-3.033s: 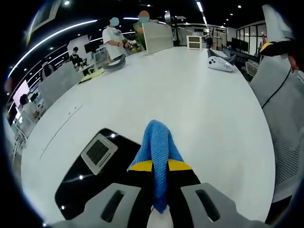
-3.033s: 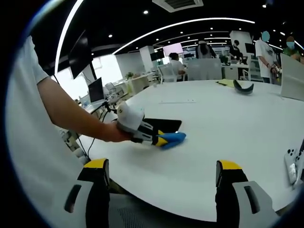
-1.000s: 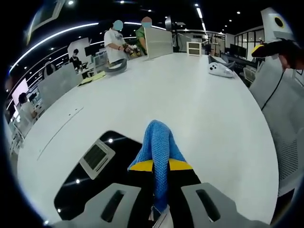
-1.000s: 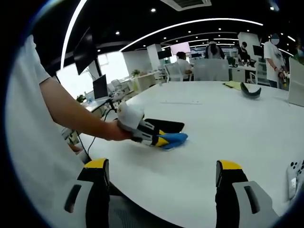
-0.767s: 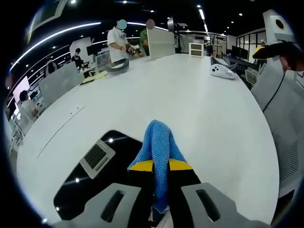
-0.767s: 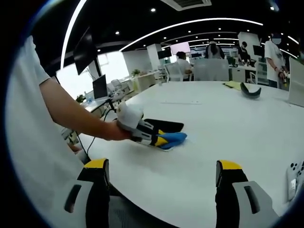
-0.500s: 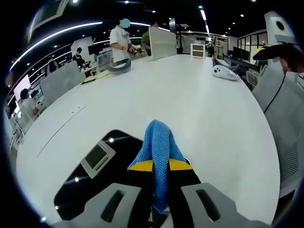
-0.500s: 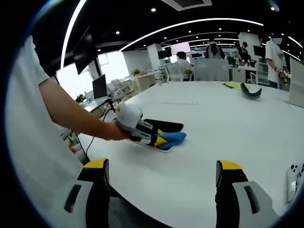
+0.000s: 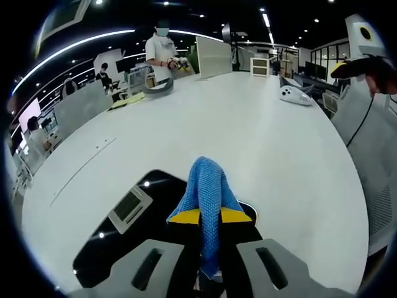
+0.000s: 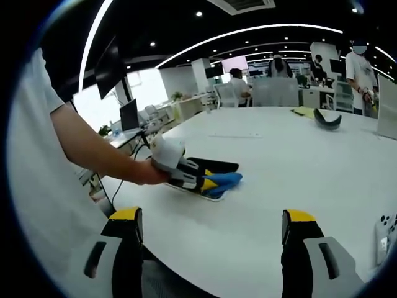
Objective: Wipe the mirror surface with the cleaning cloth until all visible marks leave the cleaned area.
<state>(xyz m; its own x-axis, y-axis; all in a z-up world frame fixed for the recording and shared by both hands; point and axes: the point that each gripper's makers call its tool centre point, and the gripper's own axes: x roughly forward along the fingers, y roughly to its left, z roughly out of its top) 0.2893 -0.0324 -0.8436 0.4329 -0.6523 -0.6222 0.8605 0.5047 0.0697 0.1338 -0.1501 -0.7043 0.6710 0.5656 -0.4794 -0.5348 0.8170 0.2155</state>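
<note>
The left tool (image 9: 209, 218) grips the blue cloth (image 9: 206, 189), pressed on the dark mirror (image 9: 118, 239) lying on the white table (image 9: 248, 136). The right tool (image 10: 211, 239) hangs open, well apart from the mirror.

1. A large white bench (image 9: 260, 143) carries everything.
2. A white game controller (image 9: 294, 94) lies near its far right edge.
3. A dark curved headrest-like object (image 9: 159, 87) sits at the far end, beside yellow papers (image 9: 126, 100).
4. A person (image 9: 162, 49) stands behind it.
5. A monitor (image 10: 125, 117) stands on a side desk.
</note>
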